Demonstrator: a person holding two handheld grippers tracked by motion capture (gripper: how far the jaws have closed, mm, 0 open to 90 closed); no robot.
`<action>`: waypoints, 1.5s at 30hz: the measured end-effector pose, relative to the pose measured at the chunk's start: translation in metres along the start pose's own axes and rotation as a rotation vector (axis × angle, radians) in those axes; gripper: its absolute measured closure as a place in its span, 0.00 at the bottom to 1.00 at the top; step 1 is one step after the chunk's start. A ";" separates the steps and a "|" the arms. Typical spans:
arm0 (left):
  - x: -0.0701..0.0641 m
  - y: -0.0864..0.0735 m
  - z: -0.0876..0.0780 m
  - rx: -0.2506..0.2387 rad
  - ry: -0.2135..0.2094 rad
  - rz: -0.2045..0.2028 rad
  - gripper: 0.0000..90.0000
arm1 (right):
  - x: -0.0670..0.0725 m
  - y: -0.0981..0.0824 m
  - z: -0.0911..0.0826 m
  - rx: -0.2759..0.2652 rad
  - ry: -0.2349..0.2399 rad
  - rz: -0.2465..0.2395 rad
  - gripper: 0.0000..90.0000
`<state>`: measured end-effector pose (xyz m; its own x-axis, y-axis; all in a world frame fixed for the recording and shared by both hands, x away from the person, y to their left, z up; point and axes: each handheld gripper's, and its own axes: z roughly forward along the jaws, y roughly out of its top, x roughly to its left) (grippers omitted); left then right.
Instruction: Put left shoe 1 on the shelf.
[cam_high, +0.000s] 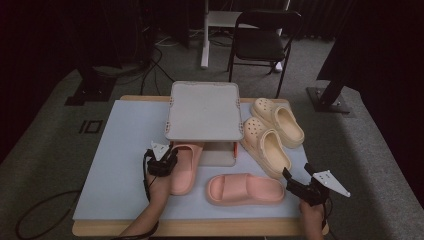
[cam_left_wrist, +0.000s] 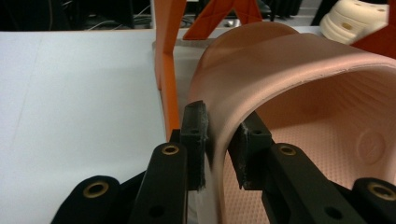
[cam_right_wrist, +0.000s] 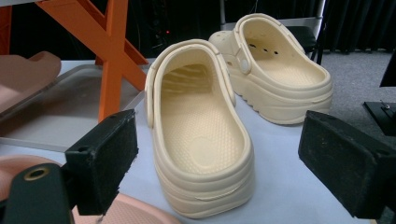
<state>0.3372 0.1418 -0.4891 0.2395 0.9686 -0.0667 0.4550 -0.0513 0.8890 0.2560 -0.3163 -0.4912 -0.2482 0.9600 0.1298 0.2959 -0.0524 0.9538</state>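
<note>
1. Pale blue matting (cam_high: 120, 165) covers my wooden table, which stands on grey carpet with a black folding chair (cam_high: 262, 37) behind it
2. At the table's middle stands a two-level shoe rack (cam_high: 204, 110) with a grey top shelf on orange legs, judging by its shape a place to park the footwear
3. My left gripper (cam_high: 167, 156) is clenched on the side of a pink slide's (cam_high: 185, 167) strap; in the left gripper view the fingers (cam_left_wrist: 195, 140) pinch the strap wall of that pink slide (cam_left_wrist: 289, 93), whose toe points under the rack, likely so I can push it onto the lower shelf
4. The second pink slide (cam_high: 245, 189) lies crosswise near the front edge, waiting
5. Two cream clogs (cam_high: 270, 132) sit side by side to the rack's right
6. My left forearm reaches straight forward, gripper level; my right gripper (cam_high: 295, 182) rests at the front right corner, jaws released and wide, aimed toward the nearer cream clog (cam_right_wrist: 201, 135)
</note>
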 end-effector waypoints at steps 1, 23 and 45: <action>0.000 0.001 0.001 -0.003 0.012 -0.007 0.84 | 0.000 0.000 0.000 -0.001 0.001 0.000 0.13; 0.000 0.001 -0.003 -0.004 -0.076 -0.036 0.63 | -0.001 -0.001 0.000 0.010 0.005 0.005 0.13; 0.010 -0.027 -0.081 -0.002 -0.250 0.046 0.51 | 0.001 0.001 -0.001 0.003 0.004 0.001 0.13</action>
<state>0.2578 0.1721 -0.4777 0.4650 0.8748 -0.1358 0.4373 -0.0937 0.8944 0.2546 -0.3154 -0.4900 -0.2519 0.9587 0.1322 0.2992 -0.0527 0.9527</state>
